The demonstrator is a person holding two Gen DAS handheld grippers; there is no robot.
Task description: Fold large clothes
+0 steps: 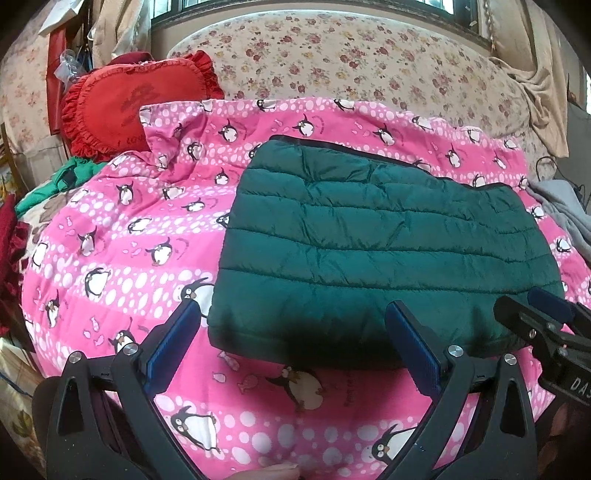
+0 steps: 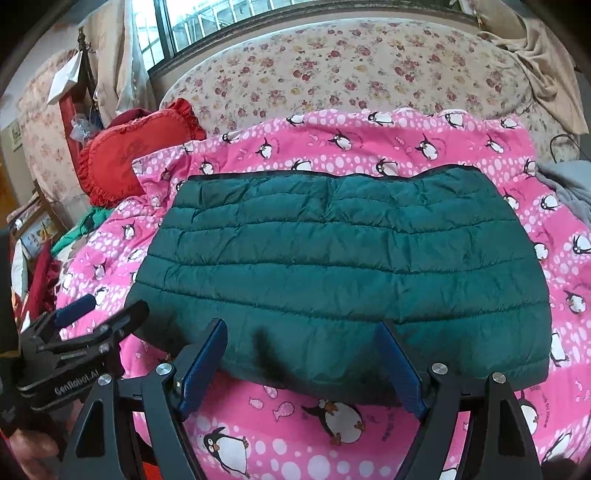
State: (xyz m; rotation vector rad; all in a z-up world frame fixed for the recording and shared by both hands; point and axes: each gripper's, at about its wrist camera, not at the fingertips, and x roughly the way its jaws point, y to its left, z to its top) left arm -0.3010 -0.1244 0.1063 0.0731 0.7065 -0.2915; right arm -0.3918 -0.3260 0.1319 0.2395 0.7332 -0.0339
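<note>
A dark green quilted jacket (image 1: 384, 243) (image 2: 340, 266) lies folded into a flat rectangle on a pink penguin-print quilt (image 1: 122, 258) (image 2: 369, 147). My left gripper (image 1: 293, 306) hovers open just short of the jacket's near left corner, nothing between its blue pads. My right gripper (image 2: 301, 326) is open as well, over the jacket's near edge, with no cloth pinched. Each gripper shows in the other's view: the right one (image 1: 532, 306) at the right edge, the left one (image 2: 107, 310) at the left edge.
A red frilled cushion (image 1: 129, 99) (image 2: 136, 151) lies at the back left. Green cloth (image 1: 62, 177) and dark red cloth (image 1: 11, 266) pile along the left. Grey cloth (image 1: 565, 210) (image 2: 569, 184) sits at the right. A floral bedspread (image 1: 351, 62) and a window (image 2: 229, 14) lie behind.
</note>
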